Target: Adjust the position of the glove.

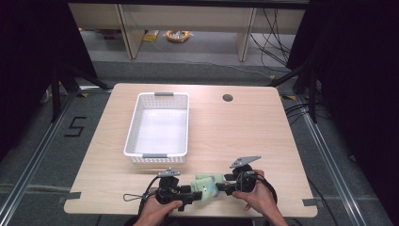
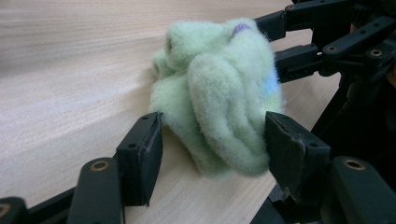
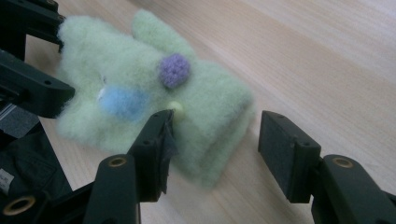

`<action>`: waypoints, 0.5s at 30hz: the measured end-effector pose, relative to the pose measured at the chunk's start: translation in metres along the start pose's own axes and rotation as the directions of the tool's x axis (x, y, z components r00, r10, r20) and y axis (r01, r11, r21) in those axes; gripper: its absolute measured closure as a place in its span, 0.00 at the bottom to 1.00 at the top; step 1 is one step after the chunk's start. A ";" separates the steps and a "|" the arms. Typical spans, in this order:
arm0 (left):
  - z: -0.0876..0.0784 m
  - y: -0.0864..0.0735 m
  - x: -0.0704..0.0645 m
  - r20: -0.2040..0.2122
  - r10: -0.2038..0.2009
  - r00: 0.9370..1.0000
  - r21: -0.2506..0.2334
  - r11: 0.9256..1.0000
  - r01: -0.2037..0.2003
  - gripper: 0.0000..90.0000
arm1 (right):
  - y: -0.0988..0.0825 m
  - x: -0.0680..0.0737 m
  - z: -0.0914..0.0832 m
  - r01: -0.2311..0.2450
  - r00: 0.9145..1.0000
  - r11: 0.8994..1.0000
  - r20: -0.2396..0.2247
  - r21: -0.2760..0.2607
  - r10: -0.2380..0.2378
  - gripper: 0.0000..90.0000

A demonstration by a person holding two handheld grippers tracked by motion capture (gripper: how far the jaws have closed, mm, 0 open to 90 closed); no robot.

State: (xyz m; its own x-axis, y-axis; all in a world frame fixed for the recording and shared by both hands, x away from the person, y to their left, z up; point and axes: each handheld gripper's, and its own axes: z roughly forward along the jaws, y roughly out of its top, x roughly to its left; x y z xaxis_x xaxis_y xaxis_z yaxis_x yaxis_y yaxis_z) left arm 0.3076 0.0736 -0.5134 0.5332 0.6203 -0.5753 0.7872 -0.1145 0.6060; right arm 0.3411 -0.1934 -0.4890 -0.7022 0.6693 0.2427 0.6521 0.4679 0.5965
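Down in the lower middle of the high view, starting from the left: left gripper (image 1: 192, 196) pointed rightward at the fuzzy green cloth (image 1: 207, 185), jaws spread and straddling the near end of the bundle. From the left gripper view, cloth (image 2: 219, 98) bunched up between the two pads, fibres brushing the right one, left pad (image 2: 144, 154) barely at the edge, so released rather than clamped by the look of it. Moving right: the cloth itself, a folded pale green fleecy thing with a little purple knit ball (image 3: 174, 70) and a blue patch (image 3: 122, 101) on it, lying flat on the wooden table (image 1: 244, 127) near the front edge. Further right: right gripper (image 1: 223, 187) coming in from the other side, also let go, jaws wide, one pad at the cloth's corner, the other well off over bare wood in the right gripper view. White basket (image 1: 134, 134) sitting up toward the upper left of centre, looks empty, well apart from the cloth. Guessing folding is pretty much done and the bundle just sits there unheld; probably left to do: grab again, lift, carry over, drop in the basket. No sign yet of that last leg started.
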 end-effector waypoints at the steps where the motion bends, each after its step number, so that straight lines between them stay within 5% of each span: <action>1: 0.000 0.001 0.000 -0.002 -0.001 1.000 0.000 1.000 0.001 0.43 | -0.001 0.000 0.001 -0.002 1.000 1.000 0.002 -0.002 0.002 0.51; 7: 0.002 0.006 0.005 0.003 -0.014 1.000 -0.003 1.000 0.014 0.48 | -0.006 -0.002 0.006 -0.025 0.999 1.000 -0.038 0.003 0.025 0.52; 15: 0.004 0.006 0.004 0.025 0.020 0.999 0.003 1.000 -0.020 0.62 | -0.007 -0.002 0.008 -0.036 0.997 0.999 -0.067 0.010 0.037 0.62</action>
State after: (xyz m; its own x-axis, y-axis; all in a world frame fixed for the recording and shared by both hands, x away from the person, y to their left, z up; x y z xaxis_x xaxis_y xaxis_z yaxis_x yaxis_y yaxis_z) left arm 0.3159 0.0726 -0.5139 0.5563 0.5982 -0.5767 0.7774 -0.1295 0.6156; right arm 0.3396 -0.1934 -0.4997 -0.6954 0.6459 0.3149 0.6798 0.4493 0.5796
